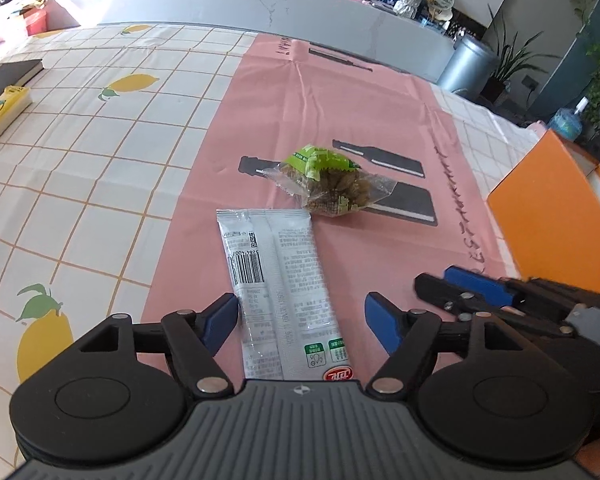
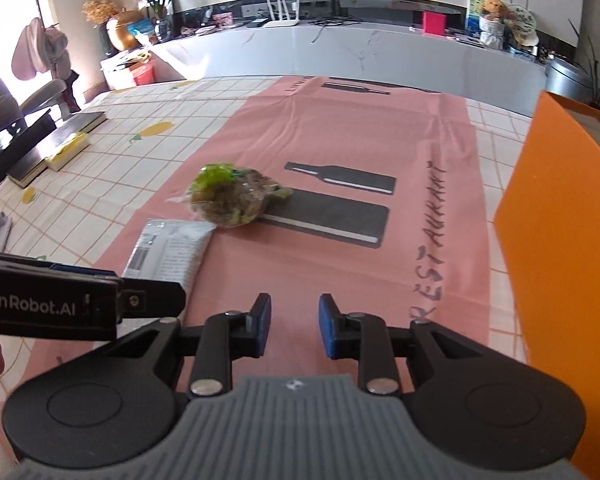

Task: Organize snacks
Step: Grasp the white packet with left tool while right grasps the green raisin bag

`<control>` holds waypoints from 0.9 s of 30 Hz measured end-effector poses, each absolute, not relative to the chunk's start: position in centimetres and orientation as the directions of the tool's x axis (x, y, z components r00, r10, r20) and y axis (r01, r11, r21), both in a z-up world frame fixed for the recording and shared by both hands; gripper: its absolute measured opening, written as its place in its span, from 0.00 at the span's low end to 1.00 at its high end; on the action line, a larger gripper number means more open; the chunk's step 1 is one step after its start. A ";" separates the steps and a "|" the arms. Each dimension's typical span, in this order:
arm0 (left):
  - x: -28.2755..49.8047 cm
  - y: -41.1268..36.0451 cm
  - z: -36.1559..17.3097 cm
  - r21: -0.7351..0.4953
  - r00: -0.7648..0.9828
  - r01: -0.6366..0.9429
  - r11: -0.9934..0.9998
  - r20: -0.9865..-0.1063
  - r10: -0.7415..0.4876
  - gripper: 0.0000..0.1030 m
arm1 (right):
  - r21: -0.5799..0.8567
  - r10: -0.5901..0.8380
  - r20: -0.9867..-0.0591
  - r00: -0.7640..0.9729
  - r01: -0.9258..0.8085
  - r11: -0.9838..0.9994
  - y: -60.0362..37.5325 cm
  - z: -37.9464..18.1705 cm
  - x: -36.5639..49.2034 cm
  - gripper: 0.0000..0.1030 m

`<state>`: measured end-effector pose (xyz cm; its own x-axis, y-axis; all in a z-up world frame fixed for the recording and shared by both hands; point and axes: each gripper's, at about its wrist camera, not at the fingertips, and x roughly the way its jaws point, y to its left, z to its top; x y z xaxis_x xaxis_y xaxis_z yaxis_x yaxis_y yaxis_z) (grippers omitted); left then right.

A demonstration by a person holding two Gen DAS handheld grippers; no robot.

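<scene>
A long silver snack packet lies on the pink mat, barcode side up. My left gripper is open, its blue pads either side of the packet's near end, apart from it. A clear bag of green-labelled snacks lies just beyond the packet. In the right wrist view the bag and the packet lie ahead to the left. My right gripper is open and empty above the mat. The left gripper's finger reaches in from the left.
An orange box stands at the right edge of the table, also in the right wrist view. A yellow pack and a dark book lie at the far left. The pink mat covers the lemon-print tablecloth.
</scene>
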<state>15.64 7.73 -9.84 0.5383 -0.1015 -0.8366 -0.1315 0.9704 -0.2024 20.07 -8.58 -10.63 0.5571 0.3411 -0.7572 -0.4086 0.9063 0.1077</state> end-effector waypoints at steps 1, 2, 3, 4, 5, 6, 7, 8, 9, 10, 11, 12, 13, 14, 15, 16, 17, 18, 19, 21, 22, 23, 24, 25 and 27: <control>15.8 7.1 -10.0 -0.158 0.529 -0.127 0.979 -0.846 -0.068 0.83 | 0.106 0.335 -0.751 0.568 -0.398 0.911 -8.9 -10.5 20.1 0.23; 15.9 6.5 -10.1 -0.117 0.527 -0.115 0.986 -0.849 -0.039 0.84 | 0.108 0.333 -0.744 0.580 -0.388 0.915 -9.4 -10.2 20.2 0.23; 16.1 5.8 -10.3 -0.068 0.517 -0.107 0.992 -0.856 -0.003 0.84 | 0.111 0.333 -0.737 0.589 -0.381 0.918 -9.7 -10.0 20.3 0.24; 16.3 5.3 -10.4 -0.030 0.513 -0.102 0.994 -0.858 0.026 0.84 | 0.114 0.333 -0.731 0.595 -0.375 0.920 -9.9 -9.9 20.4 0.25; 16.5 5.0 -10.5 -0.001 0.511 -0.097 0.995 -0.858 0.049 0.84 | 0.119 0.336 -0.727 0.599 -0.372 0.921 -10.0 -9.8 20.4 0.29; 16.5 4.9 -10.5 0.011 0.517 -0.092 0.996 -0.854 0.057 0.79 | 0.126 0.342 -0.722 0.601 -0.372 0.920 -10.0 -9.8 20.5 0.30; 16.5 5.1 -10.4 0.009 0.522 -0.094 0.995 -0.851 0.057 0.74 | 0.130 0.347 -0.719 0.602 -0.375 0.918 -10.0 -9.7 20.5 0.30; 16.5 5.4 -10.3 0.000 0.525 -0.099 0.995 -0.850 0.052 0.63 | 0.130 0.350 -0.714 0.606 -0.376 0.917 -9.9 -9.6 20.6 0.31; 16.5 5.9 -10.3 -0.017 0.523 -0.099 0.995 -0.852 0.037 0.59 | 0.130 0.353 -0.709 0.611 -0.378 0.917 -9.7 -9.6 20.7 0.33; 16.5 6.3 -10.2 -0.021 0.520 -0.101 0.995 -0.854 0.035 0.59 | 0.132 0.358 -0.705 0.613 -0.382 0.915 -9.5 -9.5 20.7 0.37; 16.5 6.7 -10.2 -0.019 0.520 -0.103 0.994 -0.853 0.038 0.57 | 0.136 0.365 -0.700 0.614 -0.387 0.912 -9.2 -9.5 20.8 0.41; 16.4 7.2 -10.2 -0.017 0.521 -0.108 0.994 -0.852 0.042 0.57 | 0.142 0.373 -0.696 0.614 -0.391 0.909 -9.0 -9.4 20.9 0.42; 16.3 7.7 -10.2 -0.019 0.522 -0.117 0.993 -0.852 0.045 0.57 | 0.148 0.380 -0.693 0.613 -0.394 0.907 -8.7 -9.3 20.9 0.44; 16.1 8.3 -10.2 -0.023 0.524 -0.126 0.992 -0.851 0.047 0.56 | 0.160 0.392 -0.687 0.612 -0.398 0.903 -8.4 -9.2 21.0 0.47; 16.0 8.9 -10.1 -0.027 0.527 -0.132 0.991 -0.849 0.047 0.56 | 0.174 0.403 -0.682 0.611 -0.400 0.900 -8.2 -9.0 21.0 0.48; 16.0 9.5 -10.2 -0.027 0.529 -0.138 0.990 -0.847 0.051 0.56 | 0.183 0.410 -0.678 0.610 -0.400 0.898 -8.0 -8.8 21.0 0.48; 16.0 10.0 -10.2 -0.022 0.530 -0.146 0.989 -0.846 0.059 0.56 | 0.193 0.419 -0.673 0.609 -0.402 0.895 -7.6 -8.6 21.1 0.49; 16.1 10.6 -10.2 -0.017 0.532 -0.154 0.988 -0.844 0.069 0.56 | 0.196 0.421 -0.672 0.609 -0.402 0.894 -7.4 -8.4 21.2 0.52; 16.2 11.1 -10.2 -0.018 0.533 -0.165 0.986 -0.843 0.074 0.56 | 0.196 0.420 -0.671 0.611 -0.399 0.895 -7.0 -8.2 21.3 0.58; 16.4 12.1 -10.2 -0.032 0.538 -0.175 0.984 -0.840 0.068 0.56 | 0.196 0.418 -0.668 0.616 -0.397 0.897 -6.1 -8.0 21.6 0.63; 16.6 12.4 -10.2 -0.034 0.540 -0.173 0.984 -0.839 0.066 0.56 | 0.194 0.416 -0.668 0.617 -0.396 0.898 -5.7 -7.9 21.8 0.64; 16.7 12.5 -10.2 -0.034 0.543 -0.171 0.985 -0.837 0.065 0.56 | 0.190 0.412 -0.670 0.617 -0.394 0.899 -5.2 -7.9 22.2 0.64; 16.7 12.7 -10.2 -0.037 0.547 -0.169 0.985 -0.835 0.063 0.56 | 0.188 0.409 -0.671 0.618 -0.391 0.901 -4.7 -7.9 22.5 0.64; 16.8 12.8 -10.2 -0.038 0.551 -0.166 0.985 -0.832 0.061 0.56 | 0.187 0.406 -0.672 0.619 -0.389 0.902 -4.2 -7.8 22.8 0.64; 17.0 12.9 -10.3 -0.041 0.560 -0.157 0.987 -0.827 0.054 0.56 | 0.183 0.401 -0.673 0.622 -0.385 0.905 -3.1 -7.9 23.7 0.64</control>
<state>16.99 12.93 -10.31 0.5598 0.0545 -0.8268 -0.1572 0.9867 -0.0414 23.73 -3.12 -7.88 0.6222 0.4006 -0.6725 -0.3845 0.9048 0.1832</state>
